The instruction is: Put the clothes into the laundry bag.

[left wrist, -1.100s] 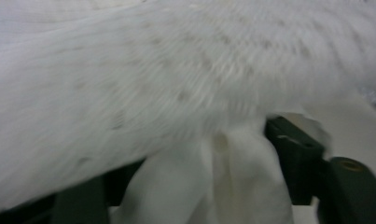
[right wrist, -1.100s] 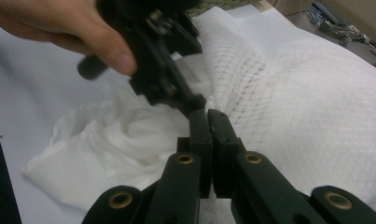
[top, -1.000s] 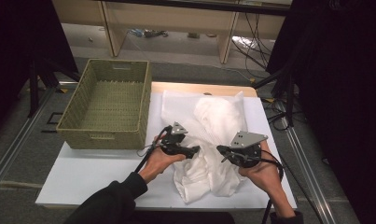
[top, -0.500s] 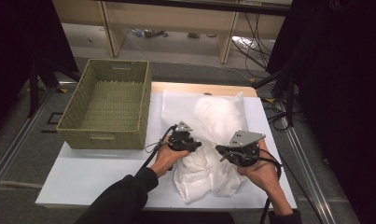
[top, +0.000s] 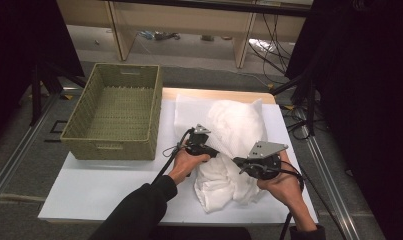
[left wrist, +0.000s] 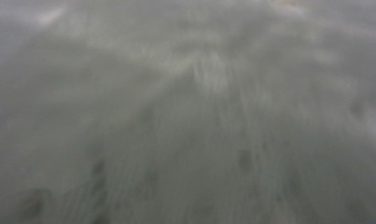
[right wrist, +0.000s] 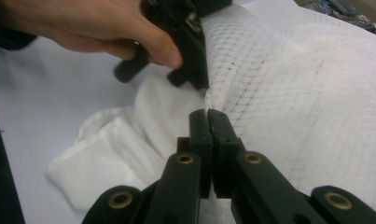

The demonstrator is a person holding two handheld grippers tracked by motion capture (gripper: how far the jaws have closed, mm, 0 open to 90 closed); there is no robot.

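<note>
While the white mesh laundry bag (top: 234, 150) lies mid-table, at three o'clock from the wicker basket (top: 114, 115), the right gripper (right wrist: 208, 114) pinches its netting, anchoring it for the left gripper (top: 209, 150), whose jaws, just opening, are buried in fabric, state unclear.

1. One white mesh laundry bag (top: 234, 150), lying on the table.
2. One woven basket (top: 114, 112), at the table's left edge.
3. Two handheld grippers: left gripper (top: 214, 152), right gripper (top: 237, 161).
4. One white table (top: 104, 187).

Grey floor (top: 34, 150) surrounds the table, with pale wooden shelving (top: 189, 30) behind.
</note>
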